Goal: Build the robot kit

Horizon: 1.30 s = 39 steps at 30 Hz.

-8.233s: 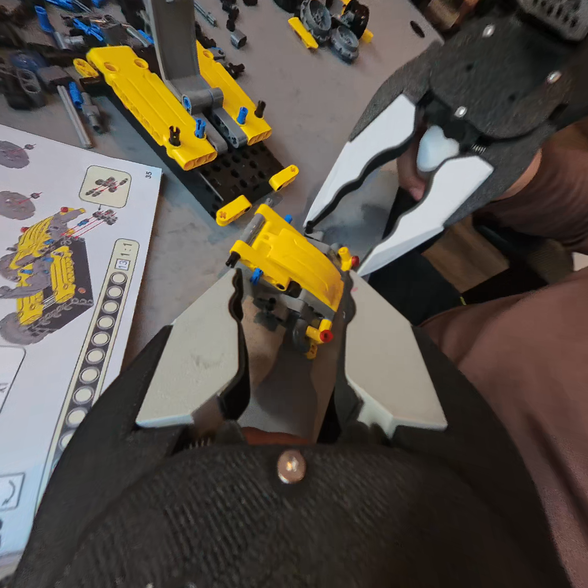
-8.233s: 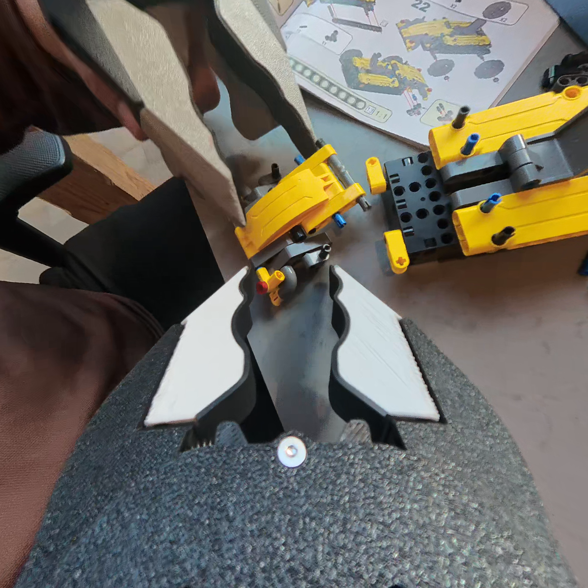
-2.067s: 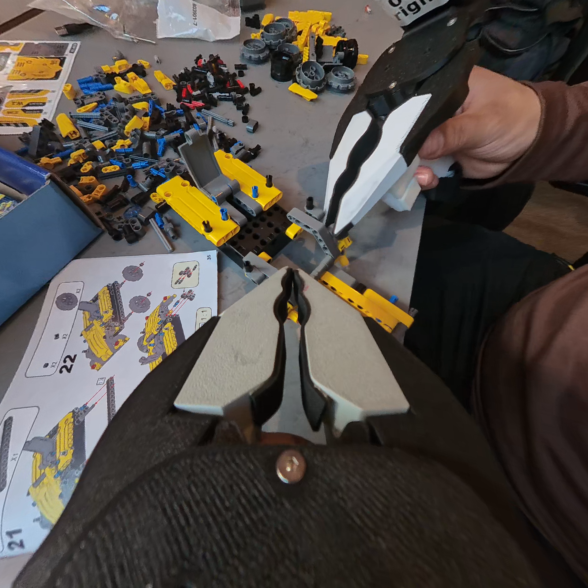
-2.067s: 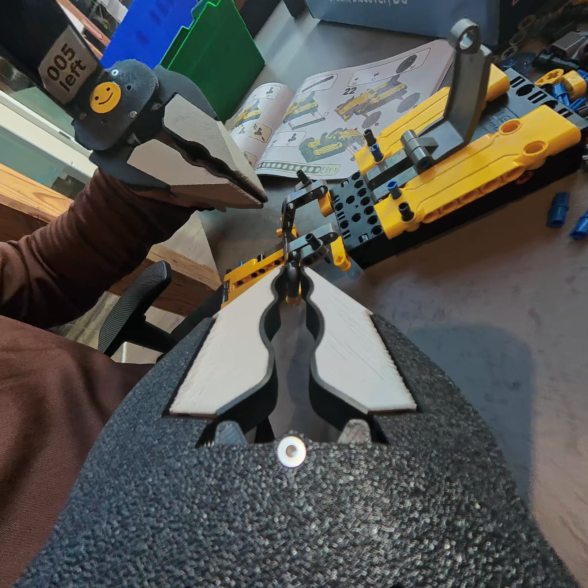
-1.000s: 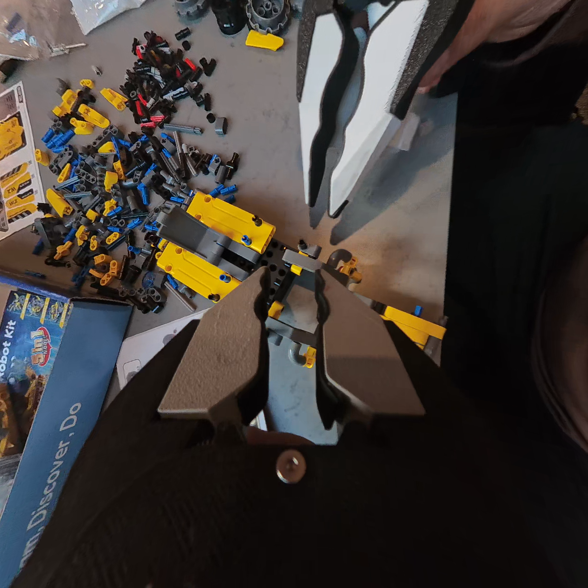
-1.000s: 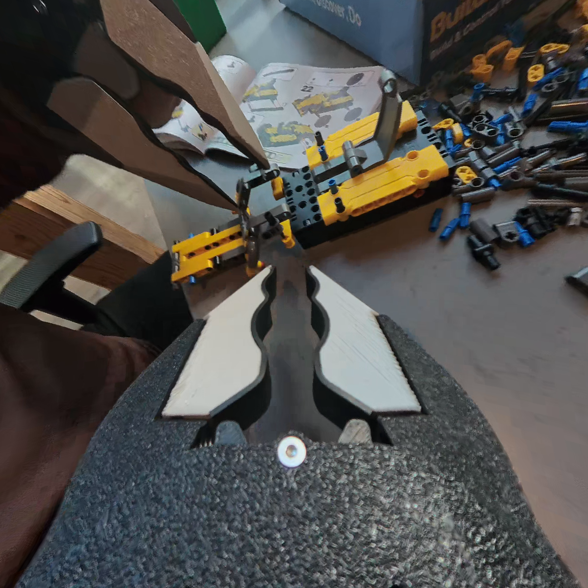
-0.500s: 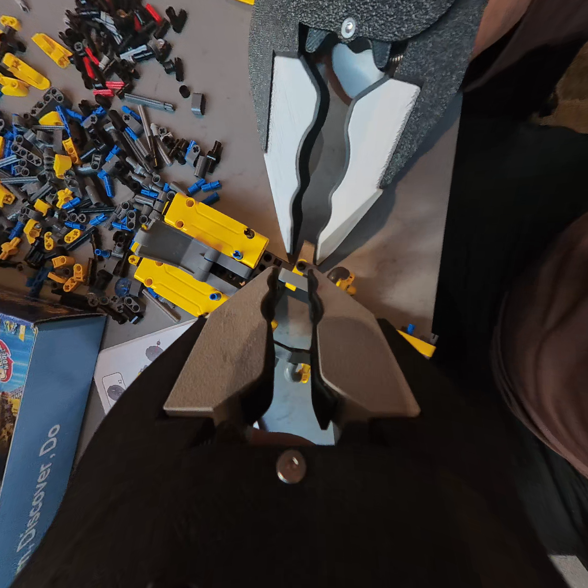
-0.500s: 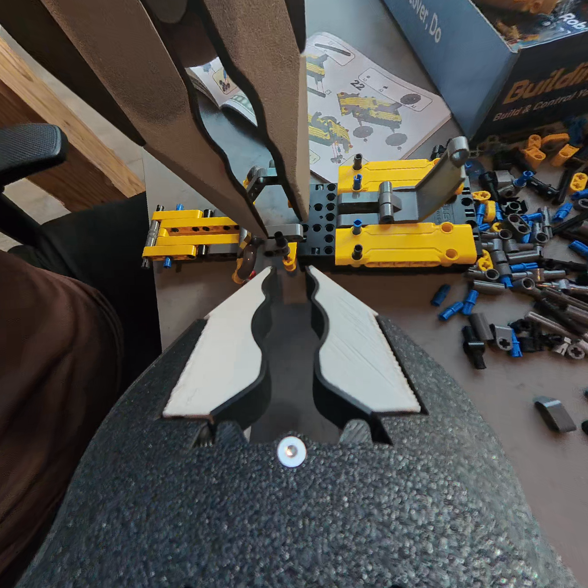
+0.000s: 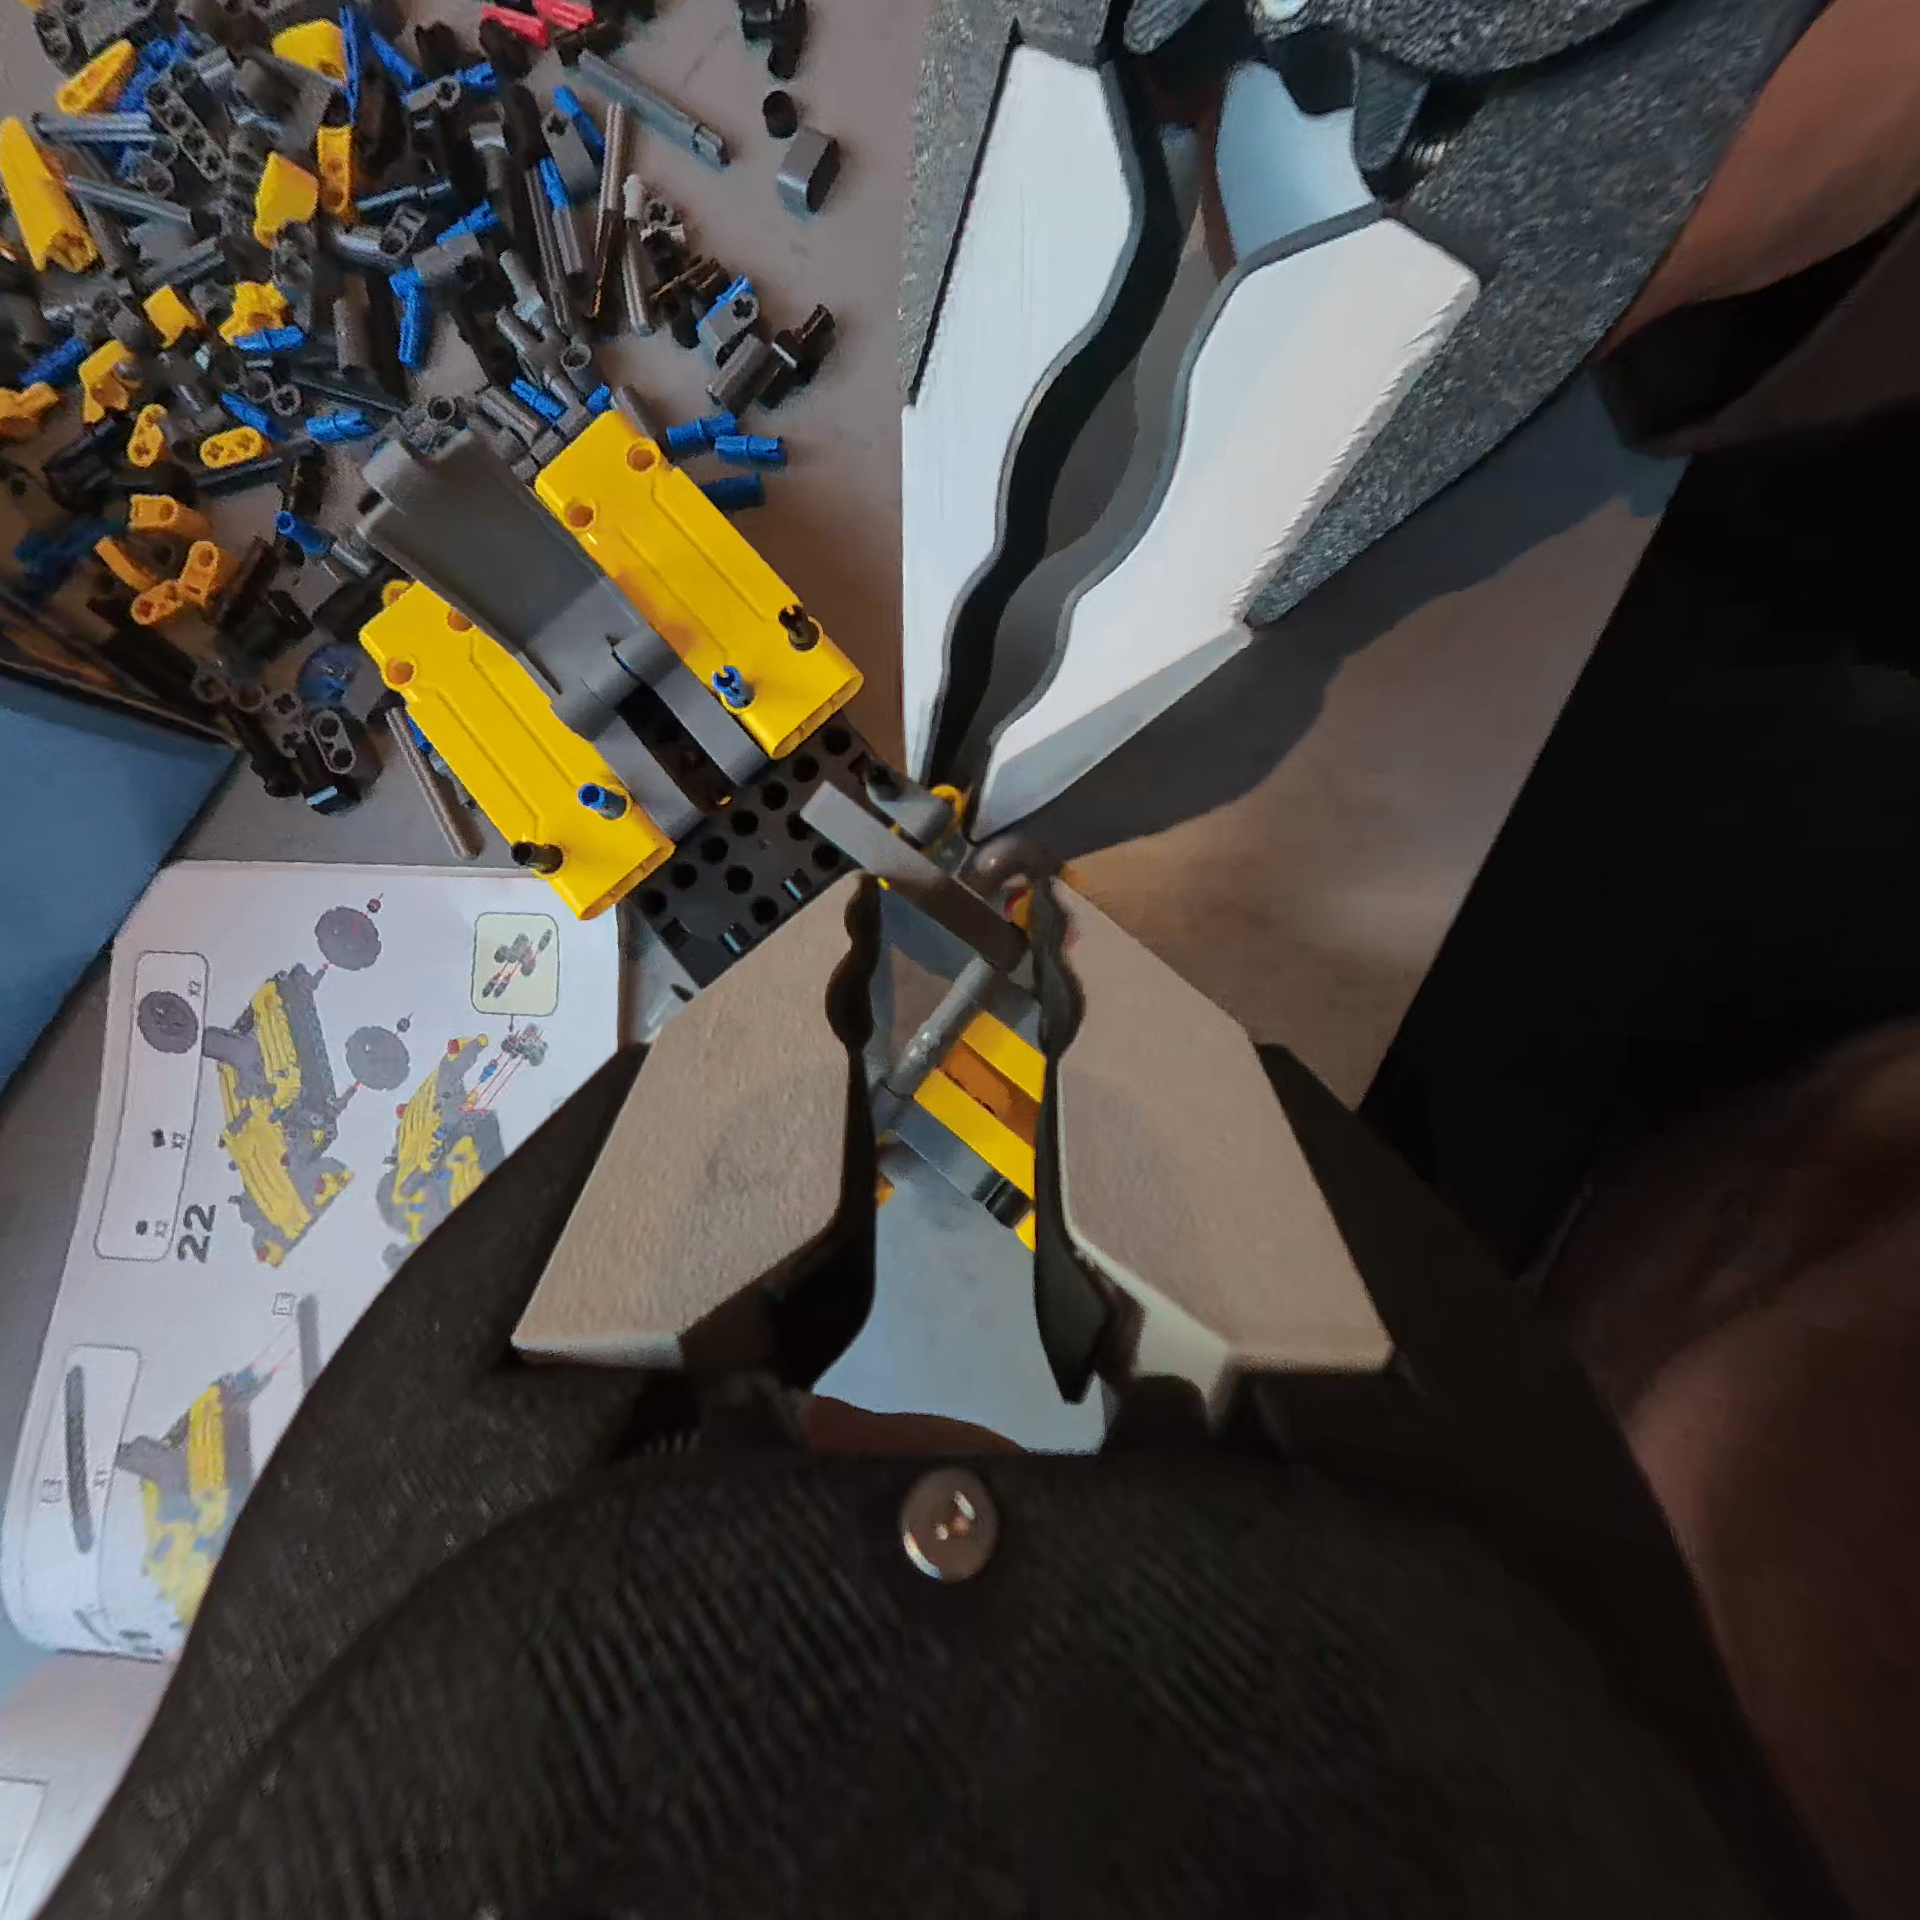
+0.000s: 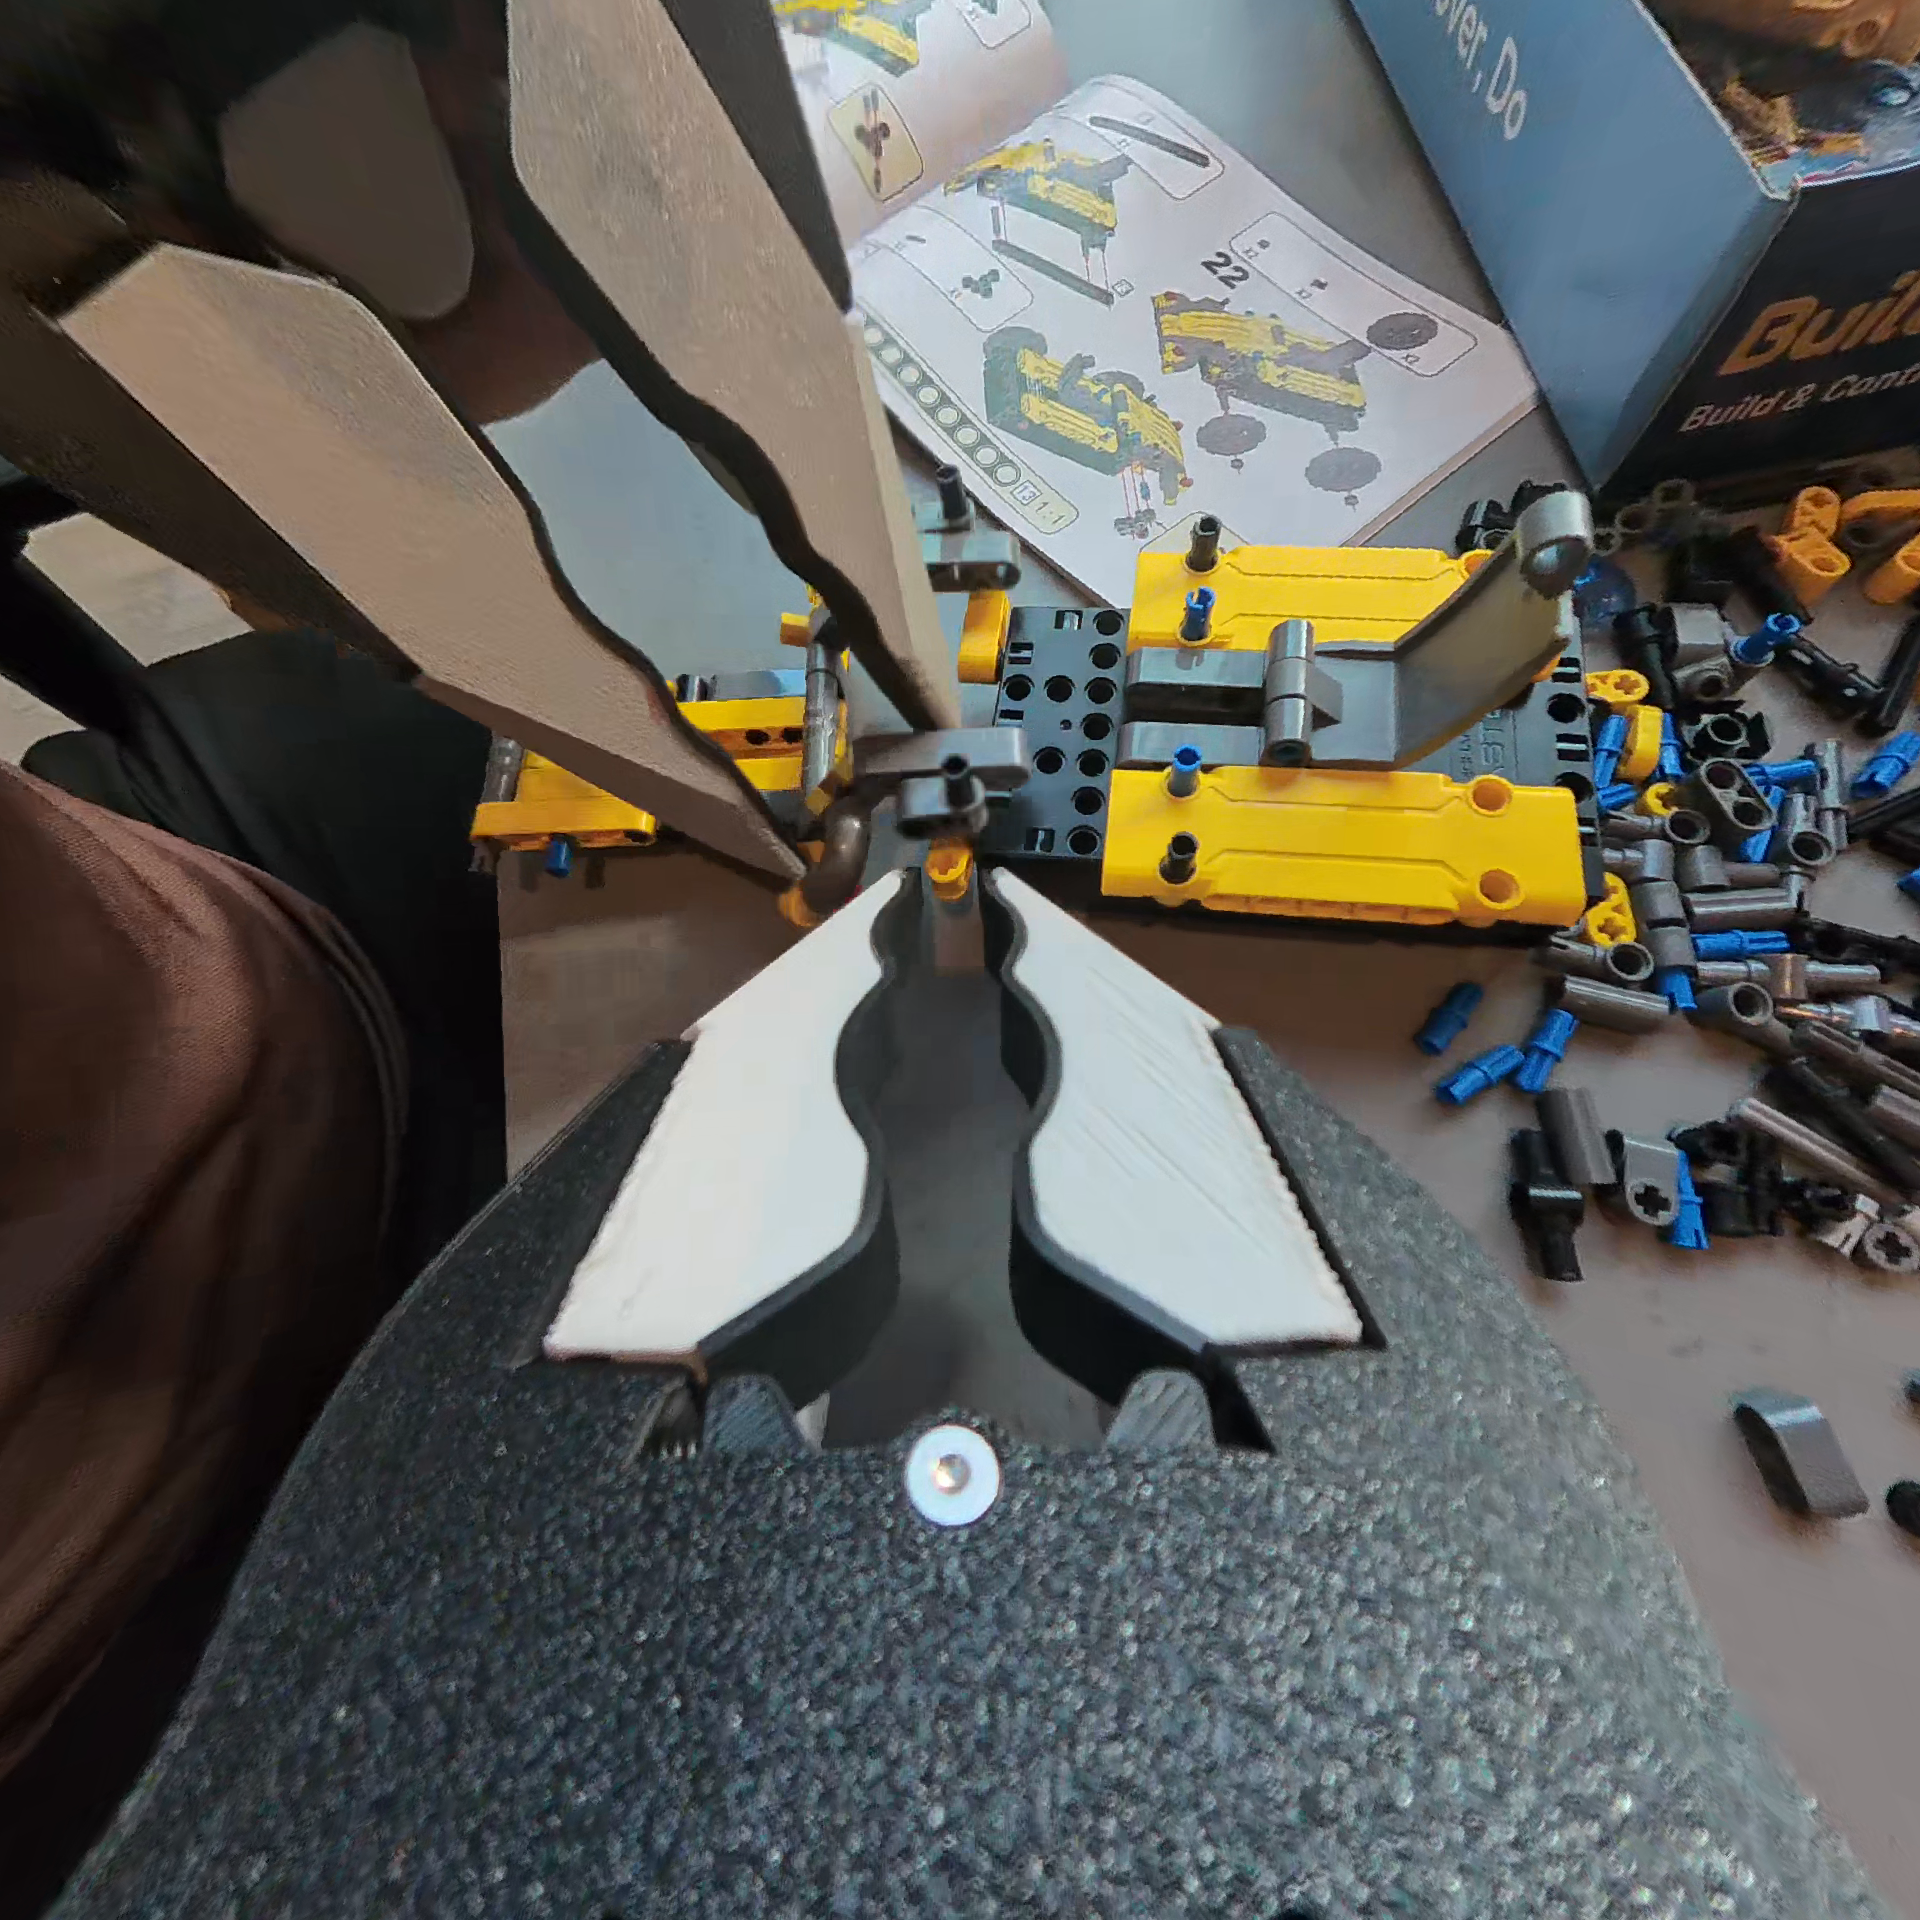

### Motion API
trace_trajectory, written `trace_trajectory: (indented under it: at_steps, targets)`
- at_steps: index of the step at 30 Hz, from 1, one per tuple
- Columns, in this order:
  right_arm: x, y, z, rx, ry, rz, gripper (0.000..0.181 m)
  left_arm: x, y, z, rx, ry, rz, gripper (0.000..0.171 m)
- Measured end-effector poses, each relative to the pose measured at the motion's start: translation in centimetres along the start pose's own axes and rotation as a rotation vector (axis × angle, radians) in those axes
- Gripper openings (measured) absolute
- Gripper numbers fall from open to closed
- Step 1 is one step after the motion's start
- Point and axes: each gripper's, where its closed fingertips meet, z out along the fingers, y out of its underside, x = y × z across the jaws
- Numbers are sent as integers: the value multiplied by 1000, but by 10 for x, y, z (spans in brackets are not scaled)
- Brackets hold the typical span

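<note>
A half-built yellow and black brick vehicle (image 9: 499,727) lies on the grey table, also in the right wrist view (image 10: 1340,842). A grey link (image 9: 904,883) and a thin axle join its black plate (image 9: 748,852) to a smaller yellow section (image 9: 987,1091) near the table edge. My left gripper (image 9: 956,899) stands open, its jaws straddling the grey link and axle; it enters the right wrist view (image 10: 873,800) from the upper left. My right gripper (image 10: 948,878) faces it, its tips nearly together on a small yellow connector (image 10: 951,864) at the joint. It also shows in the left wrist view (image 9: 954,795).
A heap of loose blue, grey, black and yellow pieces (image 9: 260,260) lies beyond the vehicle and shows in the right wrist view (image 10: 1714,935). An open instruction booklet (image 9: 312,1091) and a blue box (image 10: 1610,208) lie nearby. The table edge (image 10: 501,987) runs beside a person's dark trousers. The tips of both grippers are at nearly the same place.
The left gripper went from shut to open and now straddles the grey link. The right gripper came in to the joint from the far side and narrowed onto the yellow connector.
</note>
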Motion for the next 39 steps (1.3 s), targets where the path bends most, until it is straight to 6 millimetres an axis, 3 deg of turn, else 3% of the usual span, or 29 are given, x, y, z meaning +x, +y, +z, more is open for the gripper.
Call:
trace_trajectory:
  at_steps: [4,7,14,18,28,39]
  targets:
    - [0,0,0,-3,8,-8,4,5,5,3,22,13,-11,21]
    - [1,0,0,2,-3,11,6,2,8,1,16,5,-11,26]
    - [2,2,2,-14,-9,23,7,-10,-9,-3,80,15,-126,31]
    - [2,2,2,-15,-15,31,7,-11,-13,4,95,12,-202,23]
    - [0,1,2,-6,-22,23,5,-12,-9,-3,119,-64,-187,17]
    - [0,1,2,-7,-41,44,5,-7,-7,-3,118,-22,-174,13]
